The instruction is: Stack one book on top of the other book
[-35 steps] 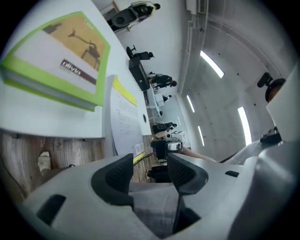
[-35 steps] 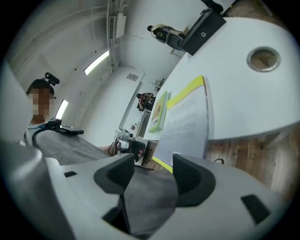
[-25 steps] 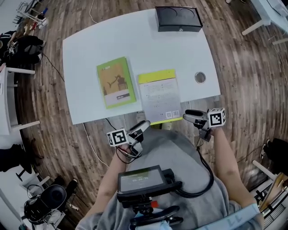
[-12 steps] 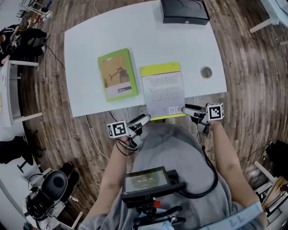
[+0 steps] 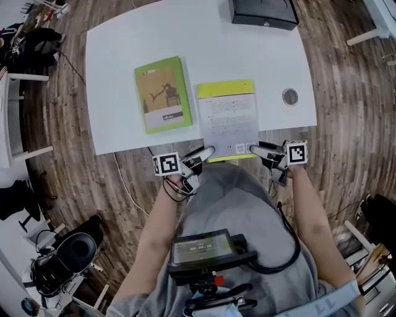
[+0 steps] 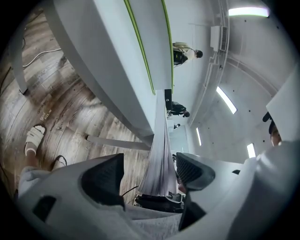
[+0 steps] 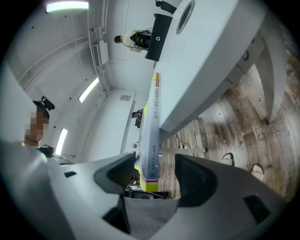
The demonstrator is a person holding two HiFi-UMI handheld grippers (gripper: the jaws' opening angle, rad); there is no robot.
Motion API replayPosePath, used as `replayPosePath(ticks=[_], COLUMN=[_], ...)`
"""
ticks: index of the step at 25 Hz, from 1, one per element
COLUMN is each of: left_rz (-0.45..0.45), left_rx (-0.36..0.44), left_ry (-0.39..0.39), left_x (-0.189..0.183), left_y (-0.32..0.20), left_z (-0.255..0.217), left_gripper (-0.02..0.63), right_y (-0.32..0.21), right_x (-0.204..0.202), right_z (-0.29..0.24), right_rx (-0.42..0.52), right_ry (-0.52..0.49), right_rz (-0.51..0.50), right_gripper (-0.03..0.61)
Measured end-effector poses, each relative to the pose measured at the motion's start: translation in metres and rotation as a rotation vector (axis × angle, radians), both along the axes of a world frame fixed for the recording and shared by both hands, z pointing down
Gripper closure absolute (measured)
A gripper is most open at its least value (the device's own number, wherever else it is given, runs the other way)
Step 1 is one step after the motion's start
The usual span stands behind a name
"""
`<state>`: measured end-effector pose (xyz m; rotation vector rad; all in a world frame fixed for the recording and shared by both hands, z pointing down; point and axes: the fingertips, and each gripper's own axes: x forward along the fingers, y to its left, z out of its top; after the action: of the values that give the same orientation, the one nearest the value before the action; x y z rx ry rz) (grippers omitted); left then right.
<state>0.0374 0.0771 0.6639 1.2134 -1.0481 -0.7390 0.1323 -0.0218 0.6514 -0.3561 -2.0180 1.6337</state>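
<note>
Yellow-edged book (image 5: 228, 121) lies at the near edge of the surface (image 5: 124, 49), its near end overhanging. Green book (image 5: 163, 94) lies flat just left of it, apart. Left hand-held gripper (image 5: 199, 160) is at the overhang's left corner; its jaws are wide and have just been opening, with the book's edge between them, unpressed. Right hand-held gripper (image 5: 263, 155) is at the right corner, jaws wide around the spine, not clamping.

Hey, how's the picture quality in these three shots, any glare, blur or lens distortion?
Head view: sharp, evenly lit, no glare on the white table, floor planks bowed by the wide lens. Left gripper view: strong fisheye, black corners, ceiling light blown out. Right gripper view: same fisheye, light strip blown out too.
</note>
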Motion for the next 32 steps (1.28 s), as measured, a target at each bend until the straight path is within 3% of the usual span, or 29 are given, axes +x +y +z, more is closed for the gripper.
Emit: replayPosePath(ticks=[15, 17, 18, 20, 21, 24, 27, 32], left_rz=[0.101, 0.107, 0.108, 0.098, 0.089, 0.066, 0.064, 0.045], left_rx=[0.060, 0.079, 0.086, 0.088, 0.086, 0.103, 0.148, 0.162], left_ry=[0.033, 0.038, 0.040, 0.044, 0.048, 0.062, 0.061, 0.083], left_x=[0.008, 0.011, 0.012, 0.013, 0.014, 0.014, 0.014, 0.015], left_y=[-0.012, -0.016, -0.018, -0.020, -0.020, -0.021, -0.023, -0.024], left_z=[-0.001, -0.004, -0.006, -0.006, -0.006, -0.010, -0.015, -0.020], left_gripper=[0.255, 0.256, 0.260, 0.315, 0.397, 0.465, 0.513, 0.532], right_y=[0.009, 0.010, 0.010, 0.009, 0.009, 0.010, 0.009, 0.009], right_x=[-0.028, -0.028, -0.028, -0.028, -0.028, -0.028, -0.028, -0.027], right_z=[-0.015, -0.016, -0.015, -0.013, -0.012, -0.012, -0.011, -0.011], right_rx=[-0.097, -0.104, -0.099, -0.086, -0.084, -0.088, -0.096, -0.120], right_ry=[-0.129, -0.138, -0.138, -0.135, -0.134, -0.135, -0.136, -0.135], right_rz=[0.002, -0.001, -0.003, -0.005, -0.005, -0.008, -0.009, 0.000], right_gripper=[0.327, 0.355, 0.408, 0.470, 0.474, 0.477, 0.482, 0.489])
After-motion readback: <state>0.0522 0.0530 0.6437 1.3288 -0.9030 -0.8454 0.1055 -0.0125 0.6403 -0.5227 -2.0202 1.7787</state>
